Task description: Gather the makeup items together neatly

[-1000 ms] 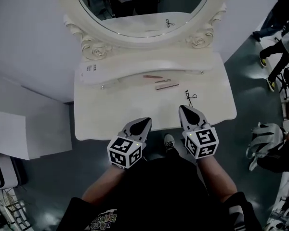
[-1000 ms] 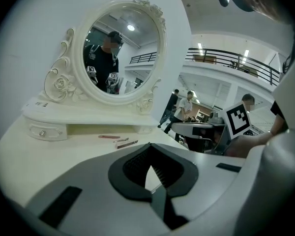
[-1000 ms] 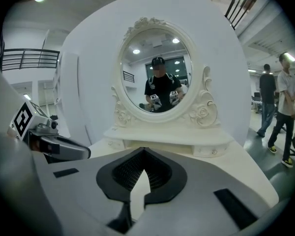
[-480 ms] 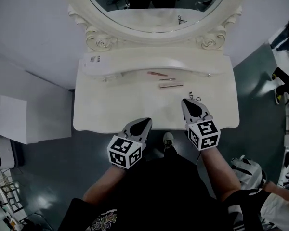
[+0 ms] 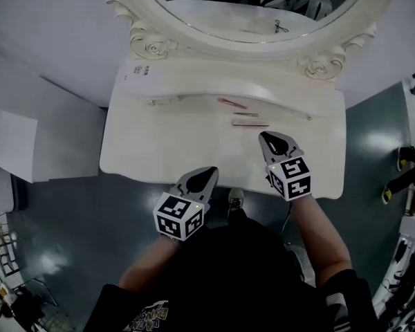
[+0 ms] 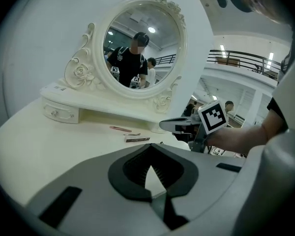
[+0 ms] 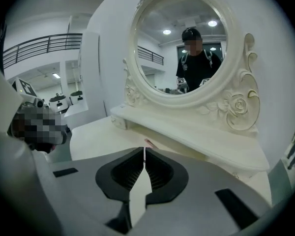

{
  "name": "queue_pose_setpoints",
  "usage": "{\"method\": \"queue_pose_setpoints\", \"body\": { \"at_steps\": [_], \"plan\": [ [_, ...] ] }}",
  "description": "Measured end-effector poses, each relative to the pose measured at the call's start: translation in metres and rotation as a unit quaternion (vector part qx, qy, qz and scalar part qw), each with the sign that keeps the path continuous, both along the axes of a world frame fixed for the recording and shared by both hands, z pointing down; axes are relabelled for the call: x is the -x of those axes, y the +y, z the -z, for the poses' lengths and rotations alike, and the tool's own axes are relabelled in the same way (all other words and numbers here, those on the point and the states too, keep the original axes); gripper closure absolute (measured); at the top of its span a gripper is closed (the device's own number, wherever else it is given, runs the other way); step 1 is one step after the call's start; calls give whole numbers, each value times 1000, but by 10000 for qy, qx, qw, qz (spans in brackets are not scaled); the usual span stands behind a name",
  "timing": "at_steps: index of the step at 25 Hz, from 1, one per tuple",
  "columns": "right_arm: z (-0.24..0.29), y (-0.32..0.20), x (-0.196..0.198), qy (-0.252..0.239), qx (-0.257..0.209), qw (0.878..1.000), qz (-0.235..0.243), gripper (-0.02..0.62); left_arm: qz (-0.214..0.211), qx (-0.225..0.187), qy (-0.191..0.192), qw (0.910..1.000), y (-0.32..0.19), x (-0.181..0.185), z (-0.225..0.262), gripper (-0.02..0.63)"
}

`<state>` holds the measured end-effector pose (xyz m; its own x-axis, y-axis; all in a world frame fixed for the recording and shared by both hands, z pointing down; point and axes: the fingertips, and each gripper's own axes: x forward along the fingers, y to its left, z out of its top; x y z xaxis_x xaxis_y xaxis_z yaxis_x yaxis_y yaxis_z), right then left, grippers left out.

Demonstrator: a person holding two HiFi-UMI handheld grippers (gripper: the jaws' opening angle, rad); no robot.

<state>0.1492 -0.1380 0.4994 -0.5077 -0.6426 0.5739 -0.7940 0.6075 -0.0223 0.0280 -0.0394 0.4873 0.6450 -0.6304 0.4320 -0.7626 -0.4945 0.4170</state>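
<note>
On the white dressing table (image 5: 152, 151), under the raised shelf, lie a slim pink stick (image 5: 232, 104), a small silver piece (image 5: 245, 115) and a dark stick (image 5: 250, 123). They also show in the left gripper view: the pink stick (image 6: 120, 129) and the dark stick (image 6: 137, 139). My right gripper (image 5: 263, 136) is over the table just right of them, shut and empty. Its own view shows the jaws (image 7: 144, 149) closed, with the pink stick's end (image 7: 148, 142) beyond. An eyelash curler shows only as a reflection (image 5: 280, 26). My left gripper (image 5: 211, 171) is at the front edge, shut (image 6: 148, 149) and empty.
The oval mirror (image 5: 263, 5) in its carved frame stands at the back on a raised shelf (image 5: 194, 81) with small drawer knobs (image 5: 151, 103). A white cabinet (image 5: 14, 144) stands left of the table. The person's shoe (image 5: 236, 200) is on the floor at the front edge.
My right gripper has moved forward over the table to where the eyelash curler lay, and now covers it. The left gripper has hardly shifted. The head view has tilted, showing less mirror.
</note>
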Motion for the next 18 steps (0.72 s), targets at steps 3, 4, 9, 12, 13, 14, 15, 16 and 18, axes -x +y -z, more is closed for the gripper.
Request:
{"method": "queue_pose_setpoints", "body": {
  "at_steps": [3, 4, 9, 12, 13, 14, 15, 16, 18],
  "plan": [
    [-17, -9, 4, 211, 183, 9988, 396, 563, 110, 54, -8, 9999, -3, -3, -3, 598],
    [-23, -12, 5, 309, 252, 9977, 550, 563, 142, 64, -11, 9999, -4, -4, -4, 598],
    [-56, -26, 14, 1086, 489, 9814, 1506, 495, 280, 109, -42, 9995, -9, -6, -8, 598],
    [-75, -34, 16, 1795, 433, 9594, 2133, 483, 336, 176, -58, 9993, -9, -4, -11, 598],
    [-81, -36, 16, 2001, 402, 9512, 2314, 482, 352, 197, -61, 9992, -9, -3, -12, 598],
    [-86, -38, 17, 2184, 371, 9432, 2476, 477, 364, 214, -60, 9991, -9, -3, -13, 598],
    [-92, -40, 17, 2340, 348, 9356, 2619, 472, 372, 226, -58, 9990, -9, -3, -14, 598],
    [-97, -42, 17, 2468, 344, 9288, 2743, 471, 374, 234, -56, 9990, -9, -3, -14, 598],
    [-108, -45, 16, 2658, 393, 9174, 2936, 466, 367, 251, -56, 9990, -10, -2, -16, 598]
  ]
}}
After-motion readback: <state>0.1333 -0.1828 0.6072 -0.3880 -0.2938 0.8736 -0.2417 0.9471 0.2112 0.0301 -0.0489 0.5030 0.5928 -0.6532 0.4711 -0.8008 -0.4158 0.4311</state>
